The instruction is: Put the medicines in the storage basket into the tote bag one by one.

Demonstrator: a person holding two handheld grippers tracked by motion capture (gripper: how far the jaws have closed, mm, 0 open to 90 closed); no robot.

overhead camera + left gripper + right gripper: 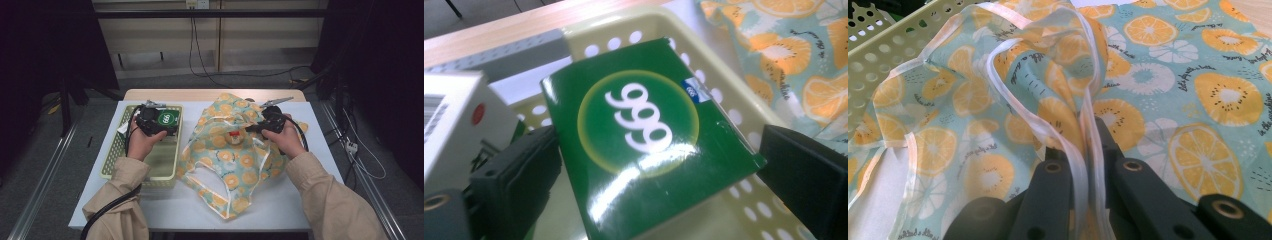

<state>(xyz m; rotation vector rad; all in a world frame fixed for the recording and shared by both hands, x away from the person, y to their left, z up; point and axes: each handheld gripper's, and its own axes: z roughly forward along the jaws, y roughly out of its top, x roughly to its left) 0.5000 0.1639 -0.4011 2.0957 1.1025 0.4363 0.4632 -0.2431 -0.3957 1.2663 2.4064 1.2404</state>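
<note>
A glossy green box (pixel 168 119) marked "999" in a yellow ring hangs over the far end of the pale yellow basket (pixel 113 165). My left gripper (pixel 156 123) is shut on it. In the left gripper view the green box (pixel 644 140) lies flat between the two black jaws, which touch its side edges. A teal bag (pixel 225 160) printed with orange slices lies crumpled at the table's middle. My right gripper (pixel 256 128) is shut on its white-trimmed edge (pixel 1083 135), and the cloth stands up in a fold from the jaws.
A white box (pixel 449 115) with a red dot lies in the basket (pixel 619 22) beside the left jaw. A small tan and red item (pixel 233 137) shows in the bag's folds. The white table (pixel 300 200) has bare room at the front right. Floor rails run along both sides.
</note>
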